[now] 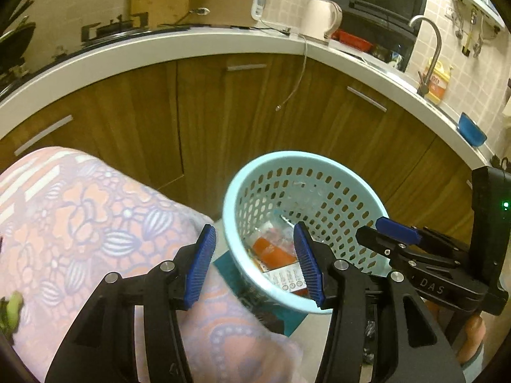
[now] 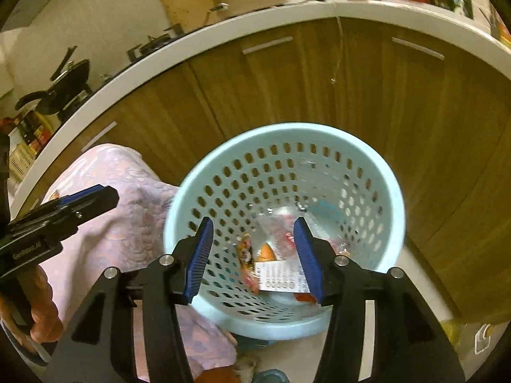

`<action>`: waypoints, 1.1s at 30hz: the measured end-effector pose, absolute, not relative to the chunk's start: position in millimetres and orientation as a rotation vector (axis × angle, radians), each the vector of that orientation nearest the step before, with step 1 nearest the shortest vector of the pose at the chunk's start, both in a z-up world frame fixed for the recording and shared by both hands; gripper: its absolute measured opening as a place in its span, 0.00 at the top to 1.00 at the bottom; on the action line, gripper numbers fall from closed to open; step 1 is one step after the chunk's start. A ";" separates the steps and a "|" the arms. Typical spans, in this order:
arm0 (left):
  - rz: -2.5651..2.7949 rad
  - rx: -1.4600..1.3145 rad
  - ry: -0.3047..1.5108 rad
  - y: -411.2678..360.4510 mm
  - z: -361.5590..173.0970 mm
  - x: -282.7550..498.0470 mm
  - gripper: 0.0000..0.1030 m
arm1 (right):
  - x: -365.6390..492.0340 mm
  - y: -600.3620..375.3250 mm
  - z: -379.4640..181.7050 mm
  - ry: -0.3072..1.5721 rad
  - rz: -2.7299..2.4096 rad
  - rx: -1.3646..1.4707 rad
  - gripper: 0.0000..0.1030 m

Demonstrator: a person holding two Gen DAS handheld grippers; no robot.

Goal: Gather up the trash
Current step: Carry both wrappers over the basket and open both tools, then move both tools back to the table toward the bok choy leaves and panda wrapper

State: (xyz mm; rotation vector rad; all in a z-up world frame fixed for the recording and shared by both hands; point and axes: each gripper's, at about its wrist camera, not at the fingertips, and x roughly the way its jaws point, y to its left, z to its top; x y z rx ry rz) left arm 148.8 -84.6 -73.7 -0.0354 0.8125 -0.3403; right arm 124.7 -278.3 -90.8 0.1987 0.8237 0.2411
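Observation:
A light blue perforated basket point(image 1: 287, 155) point(image 2: 287, 127) stands on the floor in front of the cabinets. Inside it lie an orange wrapper point(image 1: 274, 253) point(image 2: 266, 252), a white printed label point(image 2: 278, 276) and some clear plastic. My left gripper point(image 1: 253, 228) is open and empty, hanging over the basket's left rim beside the floral cloth; it also shows at the left of the right wrist view point(image 2: 92, 196). Over the basket's inside, my right gripper point(image 2: 253, 223) stands open with nothing between its pads. In the left wrist view it point(image 1: 383, 229) reaches in from the right.
A pink floral cloth point(image 1: 80, 207) point(image 2: 121, 191) covers something rounded left of the basket. Wooden cabinet doors point(image 1: 223, 111) and a white counter point(image 1: 191, 44) curve behind, with a cable point(image 1: 297, 79) dangling down. A kettle point(image 1: 322, 16), a faucet point(image 1: 431, 48) and a blue bowl point(image 1: 472, 129) stand on the counter.

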 end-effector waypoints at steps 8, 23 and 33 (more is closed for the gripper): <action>-0.257 -0.104 0.767 -31.3 -56.4 132.7 0.52 | 116.2 -229.8 -62.6 0.755 0.349 0.151 0.53; 0.065 -0.303 0.670 133.0 -23.3 83.8 0.52 | 97.2 -63.9 -33.7 0.707 0.660 -0.016 0.53; 0.180 -0.331 0.717 199.2 -53.8 51.8 0.52 | 112.4 6.3 -47.5 0.756 0.724 -0.023 0.53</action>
